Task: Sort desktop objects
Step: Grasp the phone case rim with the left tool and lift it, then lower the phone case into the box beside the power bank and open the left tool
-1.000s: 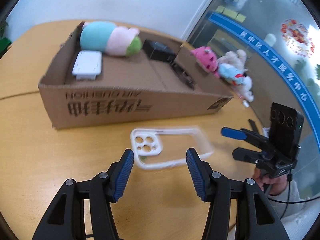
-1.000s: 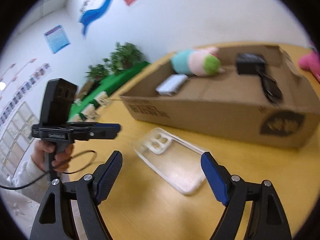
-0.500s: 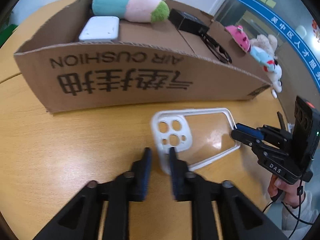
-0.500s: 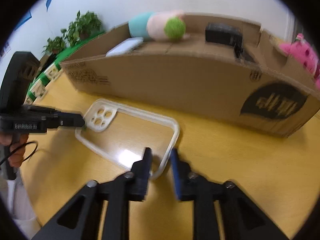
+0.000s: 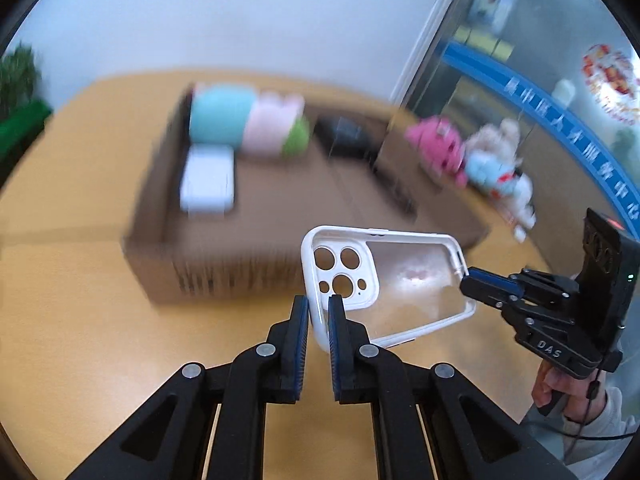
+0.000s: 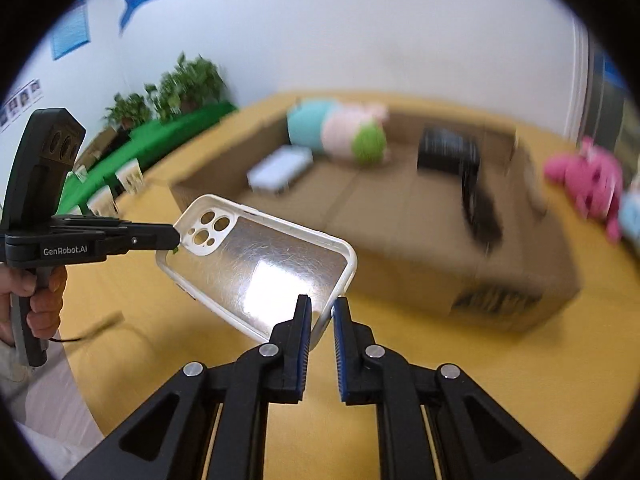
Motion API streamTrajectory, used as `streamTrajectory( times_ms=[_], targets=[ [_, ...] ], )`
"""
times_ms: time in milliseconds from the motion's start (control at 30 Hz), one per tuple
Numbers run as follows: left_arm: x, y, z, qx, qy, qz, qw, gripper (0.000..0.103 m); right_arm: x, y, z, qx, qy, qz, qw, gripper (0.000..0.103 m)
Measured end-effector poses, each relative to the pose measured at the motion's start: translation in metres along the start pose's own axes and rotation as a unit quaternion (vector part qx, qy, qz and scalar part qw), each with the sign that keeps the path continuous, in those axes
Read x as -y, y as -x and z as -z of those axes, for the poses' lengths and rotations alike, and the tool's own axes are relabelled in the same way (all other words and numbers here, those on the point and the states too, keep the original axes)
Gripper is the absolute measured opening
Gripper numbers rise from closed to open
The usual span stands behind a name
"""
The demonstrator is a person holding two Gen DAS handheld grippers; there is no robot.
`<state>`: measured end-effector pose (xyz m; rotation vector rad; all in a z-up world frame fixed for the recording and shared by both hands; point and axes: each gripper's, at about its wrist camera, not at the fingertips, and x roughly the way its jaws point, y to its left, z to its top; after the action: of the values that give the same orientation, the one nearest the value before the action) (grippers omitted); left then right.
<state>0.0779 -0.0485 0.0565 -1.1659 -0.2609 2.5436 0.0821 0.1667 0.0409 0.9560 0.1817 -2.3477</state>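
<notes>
Nearest me, my left gripper (image 5: pixel 318 320) has its fingers (image 5: pixel 301 320) clamped on the rim of the phone case (image 5: pixel 400 280) at the camera-hole end, and my right gripper (image 6: pixel 322 322) has its fingers (image 6: pixel 304 320) pinched on the rim of the opposite end. Between them the case hangs in the air above the bench (image 5: pixel 80 320), tilted, with its open side up toward me.

I judge the case light, thin and springy: a white soft rim around a glossy clear back. The back looks slick and would give nothing to grip, so the rim is the place to hold, and I have a short edge in each hand. Squeezing too hard or pulling the two ends apart could bow or twist it.

Both grippers point forward and slightly down, held level with one another, left and right of the case.

Just beyond stands the cardboard box (image 6: pixel 460 280), blurred. Inside it I can make out a stuffed toy (image 6: pixel 336 128), a white flat thing (image 6: pixel 280 168) and a black block (image 6: pixel 448 150). A pink plush (image 6: pixel 588 180) lies outside on the right.
</notes>
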Motion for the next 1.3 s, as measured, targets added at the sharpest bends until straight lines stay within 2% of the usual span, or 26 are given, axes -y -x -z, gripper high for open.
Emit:
streamTrajectory(
  times_ms=[100,167,233,367,567,733,867,1133,1200,1300],
  targets=[
    [0.011,0.021,-0.04,0.047,-0.04,-0.002,0.9981,0.007,0.006,0.013,-0.036,0.04,0.014,0.008,0.999,0.01],
    [0.015,0.024,-0.063,0.062,-0.059,-0.013,0.9963,0.007,0.013,0.016,-0.057,0.057,0.02,0.008,0.998,0.01],
    [0.016,0.017,-0.085,0.065,-0.066,-0.017,0.9956,0.007,0.022,0.013,-0.081,0.068,0.029,0.008,0.997,0.01],
    [0.009,-0.014,-0.12,0.048,-0.071,-0.019,0.9961,0.007,0.044,-0.003,-0.112,0.062,0.027,0.004,0.998,0.01],
    [-0.01,-0.081,-0.148,-0.011,-0.055,-0.034,0.9979,0.007,0.089,-0.069,-0.14,-0.017,0.002,-0.025,1.0,0.01],
    [-0.034,-0.14,-0.148,-0.076,-0.012,-0.033,0.9965,0.007,0.108,-0.126,-0.138,-0.088,0.001,-0.028,0.996,0.01],
    [-0.046,-0.179,-0.146,-0.119,0.005,-0.041,0.992,0.007,0.124,-0.177,-0.128,-0.156,-0.011,-0.034,0.987,0.01],
    [-0.062,-0.236,-0.134,-0.212,0.029,-0.064,0.9748,0.006,0.141,-0.22,-0.126,-0.233,-0.042,-0.041,0.971,0.01],
    [-0.065,-0.239,-0.135,-0.22,0.035,-0.066,0.9727,0.006,0.14,-0.231,-0.121,-0.256,-0.041,-0.038,0.965,0.011],
    [-0.063,-0.24,-0.136,-0.219,0.028,-0.084,0.9717,0.007,0.138,-0.231,-0.118,-0.257,-0.051,-0.04,0.964,0.012]
  ],
)
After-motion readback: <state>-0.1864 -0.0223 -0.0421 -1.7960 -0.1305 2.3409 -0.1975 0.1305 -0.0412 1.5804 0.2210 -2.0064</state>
